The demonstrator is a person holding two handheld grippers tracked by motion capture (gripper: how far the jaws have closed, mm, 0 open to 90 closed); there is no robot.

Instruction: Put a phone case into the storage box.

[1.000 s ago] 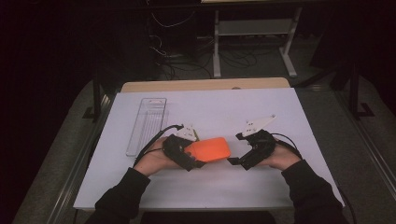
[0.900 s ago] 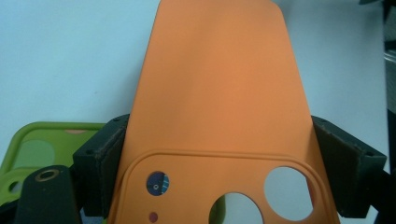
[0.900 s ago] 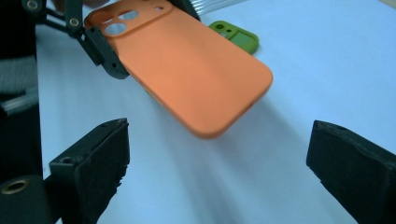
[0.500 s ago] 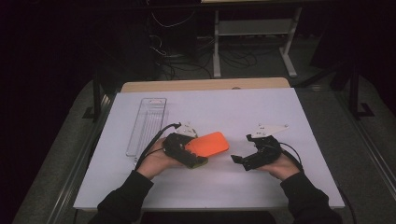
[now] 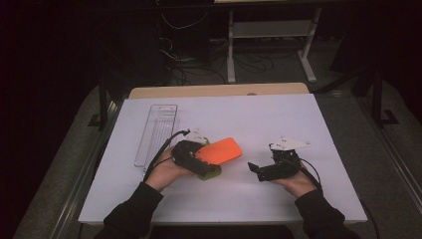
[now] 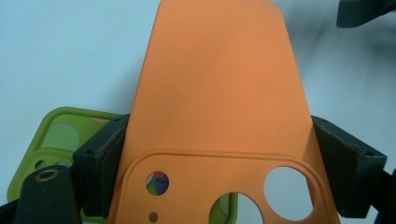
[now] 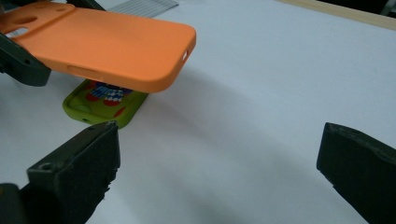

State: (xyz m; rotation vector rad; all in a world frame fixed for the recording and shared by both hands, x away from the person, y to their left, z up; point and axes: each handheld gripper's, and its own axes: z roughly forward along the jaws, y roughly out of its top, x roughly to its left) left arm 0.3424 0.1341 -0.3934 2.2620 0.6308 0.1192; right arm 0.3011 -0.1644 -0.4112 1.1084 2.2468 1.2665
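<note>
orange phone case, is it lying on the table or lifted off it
Lifted. The left gripper clamps the orange phone case by its sides, above the green case lying on the table.

white table top (image 5: 298, 124), matte, sitting on a wooden board (image 5: 219, 90) whose far edge shows beyond it; clear plastic tray (image 5: 156, 134) lies flat near the left side, long axis running away from the person; green phone case (image 7: 105, 106) lies flat on the surface left of centre, patterned inside face up, partly covered from above by an orange phone case (image 5: 219, 150) that is lifted clear of the surface, not resting on it
</note>
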